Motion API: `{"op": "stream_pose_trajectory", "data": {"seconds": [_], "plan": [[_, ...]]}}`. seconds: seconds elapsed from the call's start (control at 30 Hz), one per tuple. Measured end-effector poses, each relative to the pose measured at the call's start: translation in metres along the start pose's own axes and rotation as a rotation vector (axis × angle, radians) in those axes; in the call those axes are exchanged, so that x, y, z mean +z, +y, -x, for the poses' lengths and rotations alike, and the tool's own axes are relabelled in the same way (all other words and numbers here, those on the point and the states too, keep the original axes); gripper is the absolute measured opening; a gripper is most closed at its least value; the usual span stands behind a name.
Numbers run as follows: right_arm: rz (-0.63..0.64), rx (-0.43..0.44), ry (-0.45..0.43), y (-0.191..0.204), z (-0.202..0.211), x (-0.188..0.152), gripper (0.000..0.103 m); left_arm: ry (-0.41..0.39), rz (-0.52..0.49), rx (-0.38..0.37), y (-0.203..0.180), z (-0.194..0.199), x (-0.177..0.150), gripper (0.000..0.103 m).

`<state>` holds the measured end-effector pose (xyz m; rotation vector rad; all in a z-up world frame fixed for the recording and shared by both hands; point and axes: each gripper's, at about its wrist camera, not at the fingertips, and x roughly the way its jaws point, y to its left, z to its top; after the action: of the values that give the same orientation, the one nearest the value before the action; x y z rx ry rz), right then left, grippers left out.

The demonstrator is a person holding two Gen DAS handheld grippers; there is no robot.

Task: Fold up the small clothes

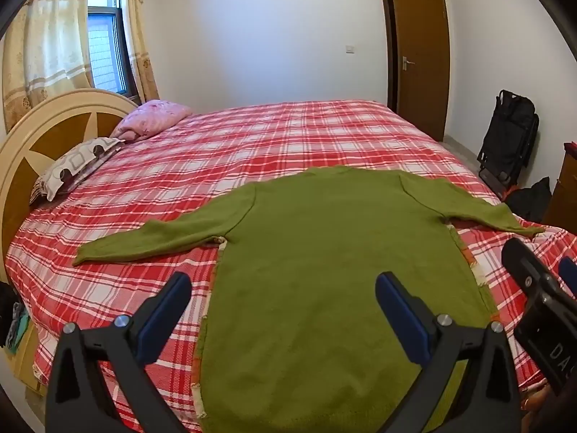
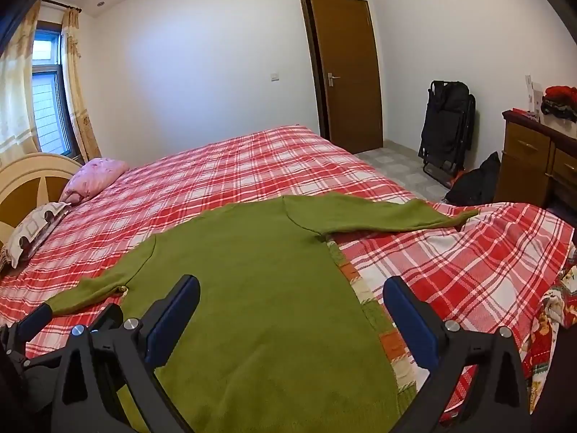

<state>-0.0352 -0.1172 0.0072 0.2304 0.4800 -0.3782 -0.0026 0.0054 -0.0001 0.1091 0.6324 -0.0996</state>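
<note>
— What fills the room?
— A bed under a red-and-white plaid cotton cover (image 1: pixel 252 144), with a pink floral pillow (image 1: pixel 151 117) and a grey square-patterned pillow (image 1: pixel 72 166) beside the cream-and-brown wooden headboard (image 1: pixel 54 122).
— And beyond it?
— A brown wooden door (image 2: pixel 346 72), a black folded chair (image 2: pixel 447 130) against the wall, a brown wooden dresser (image 2: pixel 537 158), and beige patterned curtains (image 1: pixel 43 43).

Left gripper (image 1: pixel 283 301): two black moulded arms with triangular cut-outs, each ending in a finger faced with a blue pad (image 1: pixel 396 308). Round silver screws mark the pivots near each finger base. Right gripper (image 2: pixel 291 306): same build, black arms, blue pads (image 2: pixel 411 310), silver screws. In the left wrist view its black body bears white lettering, partly readable as "DA".
</note>
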Motion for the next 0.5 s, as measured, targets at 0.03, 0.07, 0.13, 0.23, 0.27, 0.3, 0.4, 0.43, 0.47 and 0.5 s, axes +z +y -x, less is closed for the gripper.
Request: {"op": "stream_pose_trajectory", "data": {"seconds": [0.03,0.07,0.13,0.23,0.27,0.3,0.4,0.43,0.47,0.5], "plan": [[0.000,-0.001,-0.004,-0.0005,-0.0004,0.0000,0.102,-0.001,0.007,-0.005,0.0012,0.0008,-0.0001,0.103],[0.000,-0.001,-0.005,-0.0010,-0.0012,0.0000,0.102,0.000,0.009,-0.006,0.0001,0.0005,0.0002,0.103],[0.000,0.002,-0.003,-0.0022,-0.0039,0.0000,0.102,0.000,0.026,-0.014,0.0031,0.0006,0.0005,0.103],[0.005,-0.001,-0.009,0.0024,-0.0011,0.0000,0.102,0.000,0.033,-0.013,0.0061,-0.0001,0.0003,0.103],[0.006,0.000,-0.010,0.0023,-0.0003,-0.0012,0.102,0.000,0.033,-0.012,0.0072,-0.0011,-0.0002,0.103],[0.007,0.000,-0.010,0.0021,0.0008,-0.0016,0.102,0.000,0.031,-0.009,0.0063,-0.0010,-0.0006,0.103],[0.011,-0.011,-0.003,0.0052,-0.0027,0.0010,0.102,-0.003,0.021,-0.001,0.0037,-0.0004,-0.0005,0.103],[0.011,-0.012,-0.005,0.0053,-0.0022,0.0009,0.102,-0.004,0.019,-0.001,0.0034,-0.0002,-0.0007,0.103],[0.010,-0.013,-0.006,0.0053,-0.0017,0.0009,0.102,-0.004,0.017,-0.002,0.0030,-0.0001,-0.0008,0.103],[0.009,-0.013,-0.006,0.0053,-0.0013,0.0007,0.102,-0.004,0.016,-0.003,0.0025,-0.0001,-0.0011,0.103]]}}
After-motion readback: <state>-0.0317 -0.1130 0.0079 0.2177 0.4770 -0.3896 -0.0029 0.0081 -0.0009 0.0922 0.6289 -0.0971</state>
